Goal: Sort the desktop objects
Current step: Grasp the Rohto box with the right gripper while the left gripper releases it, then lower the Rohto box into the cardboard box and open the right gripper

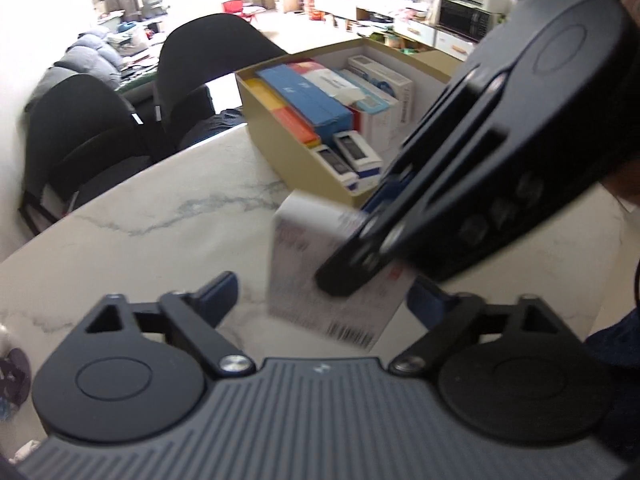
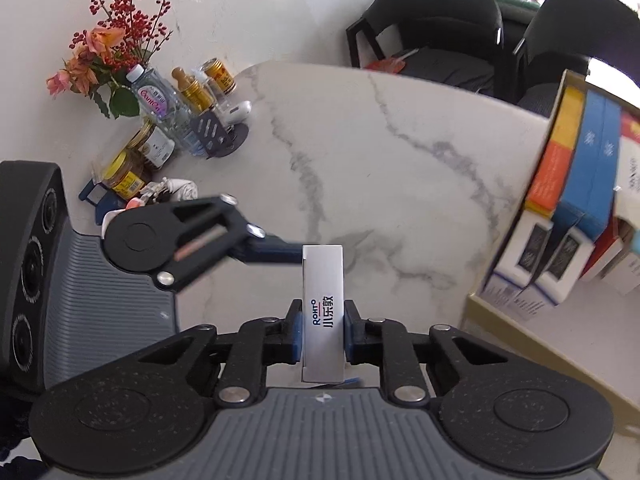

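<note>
Slim white carton [image 2: 322, 312], "ROHTO" lettering, clamped upright in right gripper [image 2: 322, 330] fingers, just beside cardboard box [image 2: 476, 320]. Left gripper [image 1: 320, 304] fingers apart. Carton's barcode face motion-blurred, partly covered.

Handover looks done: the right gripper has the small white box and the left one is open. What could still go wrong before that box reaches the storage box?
1. The right gripper pinches the small white box by its narrow sides near one end, so it could pivot or slip in transit.
2. The left gripper, open, has one finger right beside the box's far end; pulling away could snag it.
3. The cardboard storage box already looks tightly packed, so insertion may jam.
</note>
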A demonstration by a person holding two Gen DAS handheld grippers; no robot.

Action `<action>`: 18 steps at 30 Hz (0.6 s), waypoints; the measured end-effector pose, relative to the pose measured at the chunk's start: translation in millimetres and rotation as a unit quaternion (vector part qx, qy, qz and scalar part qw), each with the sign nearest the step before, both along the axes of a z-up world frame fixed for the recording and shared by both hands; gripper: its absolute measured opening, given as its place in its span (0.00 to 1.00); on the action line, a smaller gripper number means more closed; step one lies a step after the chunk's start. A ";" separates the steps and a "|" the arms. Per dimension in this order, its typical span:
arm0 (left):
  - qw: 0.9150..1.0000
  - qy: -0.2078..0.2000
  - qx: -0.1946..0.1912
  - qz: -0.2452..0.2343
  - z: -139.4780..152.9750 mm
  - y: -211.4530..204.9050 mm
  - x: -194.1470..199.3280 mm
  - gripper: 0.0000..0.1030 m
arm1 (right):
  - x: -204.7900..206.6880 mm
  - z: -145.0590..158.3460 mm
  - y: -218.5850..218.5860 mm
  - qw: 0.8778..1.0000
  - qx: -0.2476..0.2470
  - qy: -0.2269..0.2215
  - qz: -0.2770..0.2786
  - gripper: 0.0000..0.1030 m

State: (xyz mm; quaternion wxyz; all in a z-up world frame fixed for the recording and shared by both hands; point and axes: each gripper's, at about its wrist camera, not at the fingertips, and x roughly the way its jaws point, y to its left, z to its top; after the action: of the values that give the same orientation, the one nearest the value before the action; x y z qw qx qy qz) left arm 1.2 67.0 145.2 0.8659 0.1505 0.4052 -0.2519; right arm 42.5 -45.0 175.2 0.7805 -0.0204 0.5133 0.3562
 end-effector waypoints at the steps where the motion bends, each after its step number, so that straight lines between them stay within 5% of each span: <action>1: 1.000 0.002 -0.002 0.005 1.9 2.6 0.9 0.93 | 1.7 2.8 -3.2 1.000 0.002 -0.003 -0.003 0.21; 18: 0.998 0.027 -0.025 0.050 6.4 8.4 14.5 0.99 | 49.2 34.9 -99.9 0.986 0.011 -0.037 -0.161 0.21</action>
State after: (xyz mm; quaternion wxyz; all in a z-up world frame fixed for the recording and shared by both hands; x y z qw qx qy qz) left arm 15.7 75.3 151.6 0.8697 0.1014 0.4290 -0.2223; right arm 91.6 -144.8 210.1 0.8464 0.0580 0.4766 0.2305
